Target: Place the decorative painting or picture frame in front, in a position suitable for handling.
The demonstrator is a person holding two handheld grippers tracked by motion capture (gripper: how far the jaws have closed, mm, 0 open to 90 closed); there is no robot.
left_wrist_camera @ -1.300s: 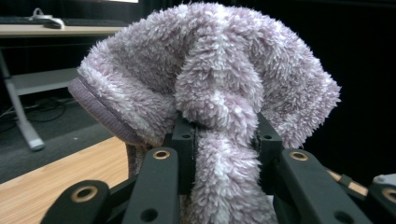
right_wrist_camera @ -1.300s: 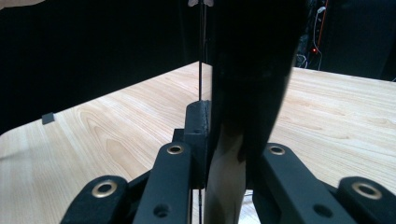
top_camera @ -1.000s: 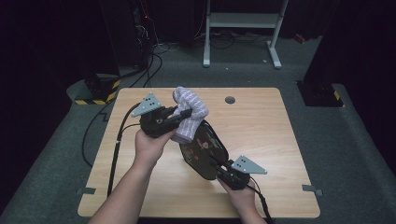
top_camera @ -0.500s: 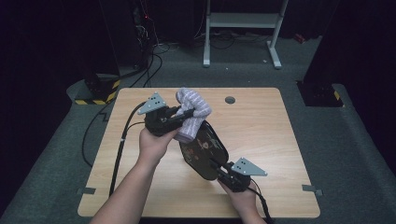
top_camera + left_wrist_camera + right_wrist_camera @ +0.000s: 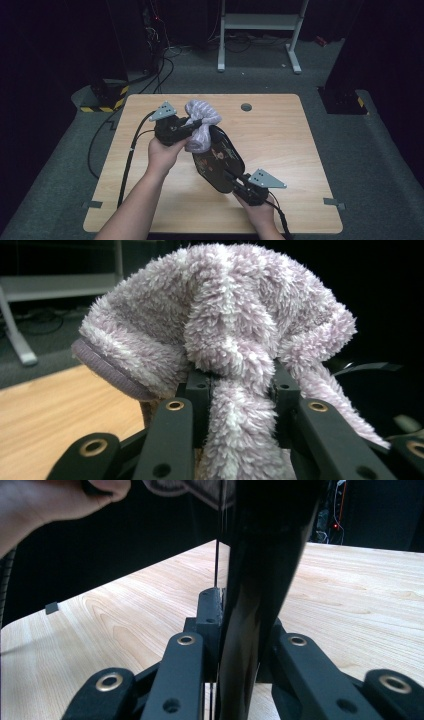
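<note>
Wiping is under way: your left gripper (image 5: pixel 196 123) clenches the fluffy cloth (image 5: pixel 201 120) against the dark tray (image 5: pixel 218 160), gripped edge-on by your right gripper (image 5: pixel 235 178) above the table's (image 5: pixel 280 135) middle, most still unwiped.

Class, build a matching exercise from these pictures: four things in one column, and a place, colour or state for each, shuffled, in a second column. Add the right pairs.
Things:
1. fluffy cloth
2. black tray
3. table
4. grey hole cap

Descriptions:
A. light wood
B. set in the tabletop near its far edge
C. pale purple, clamped in the left tongs
D. glossy, edge gripped by the right tongs

Pairs: 1-C, 2-D, 3-A, 4-B
</note>
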